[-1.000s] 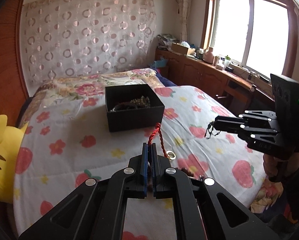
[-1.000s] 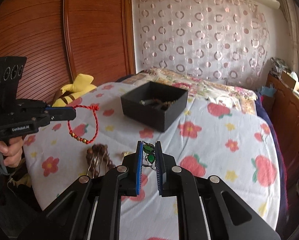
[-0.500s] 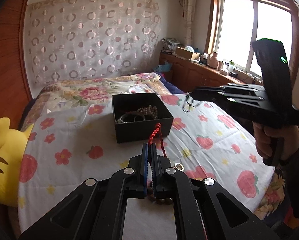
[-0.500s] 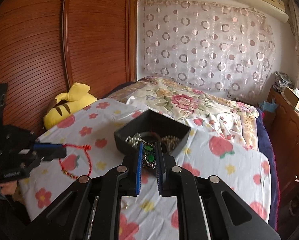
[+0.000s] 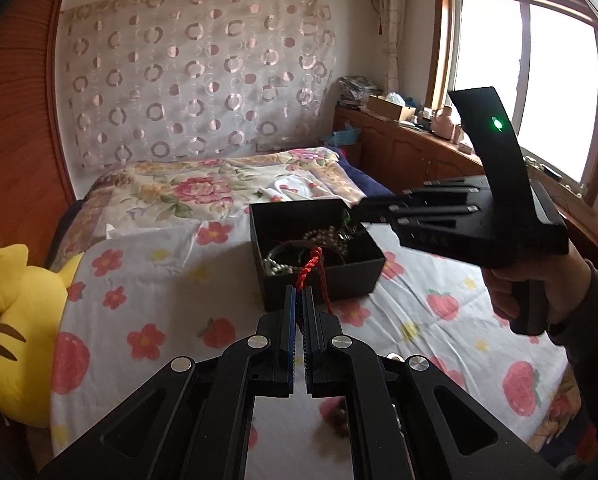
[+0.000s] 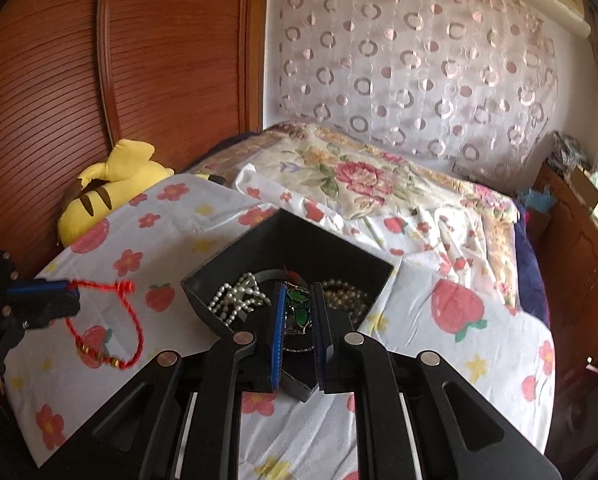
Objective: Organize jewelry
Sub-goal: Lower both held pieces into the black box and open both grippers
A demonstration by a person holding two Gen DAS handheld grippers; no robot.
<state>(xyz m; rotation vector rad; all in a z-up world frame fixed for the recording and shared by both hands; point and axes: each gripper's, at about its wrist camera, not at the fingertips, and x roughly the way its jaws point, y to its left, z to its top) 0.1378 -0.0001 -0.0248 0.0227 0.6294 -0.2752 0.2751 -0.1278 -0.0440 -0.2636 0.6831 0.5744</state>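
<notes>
A black open box sits on the flowered bedspread with pearl strings and other jewelry inside. My left gripper is shut on a red cord bracelet, which hangs in front of the box; it also shows in the right wrist view. My right gripper is shut on a green-stone necklace and holds it over the box; from the left wrist view its tips are above the box's right side.
A yellow striped plush toy lies at the bed's left edge by the wooden wardrobe. Dark beads and a small ring lie on the bedspread near my left gripper. A wooden cabinet runs under the window.
My right gripper moved with the green necklace from the bed's right side to over the box. My left gripper moved closer to the box with the red bracelet.
</notes>
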